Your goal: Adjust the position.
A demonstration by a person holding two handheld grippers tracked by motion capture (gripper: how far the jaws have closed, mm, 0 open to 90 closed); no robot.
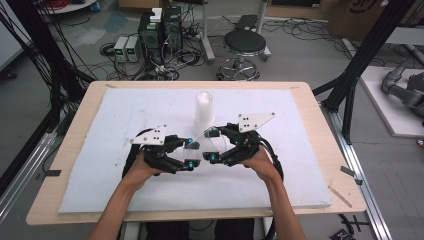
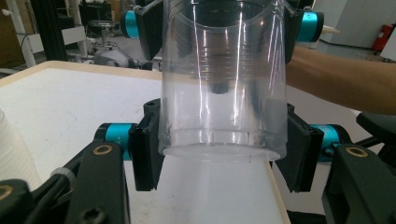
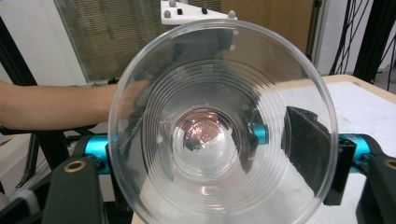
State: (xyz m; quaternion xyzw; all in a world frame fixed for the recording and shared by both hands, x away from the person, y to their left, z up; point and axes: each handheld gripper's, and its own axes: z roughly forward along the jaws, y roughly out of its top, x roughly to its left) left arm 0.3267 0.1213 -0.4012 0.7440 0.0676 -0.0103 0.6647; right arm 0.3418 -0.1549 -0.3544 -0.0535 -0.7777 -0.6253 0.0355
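A clear plastic cup (image 1: 202,145) lies on its side in the air between my two grippers, just above the white foam mat (image 1: 125,110). My left gripper (image 1: 190,152) is shut on the cup's base end. In the left gripper view its pads (image 2: 145,154) press the cup (image 2: 224,93) near the bottom. My right gripper (image 1: 214,145) faces it from the right, and its jaws lie against the wall of the cup near the rim (image 2: 224,23). The right gripper view looks straight into the cup's mouth (image 3: 219,130), with my right gripper (image 3: 219,149) around it.
A stack of white cups (image 1: 203,107) stands upright on the mat just behind the grippers, and also shows as the stack of white cups (image 2: 11,149) in the left gripper view. The wooden table edge (image 1: 75,200) frames the mat. A stool (image 1: 244,45) and cables sit on the floor beyond.
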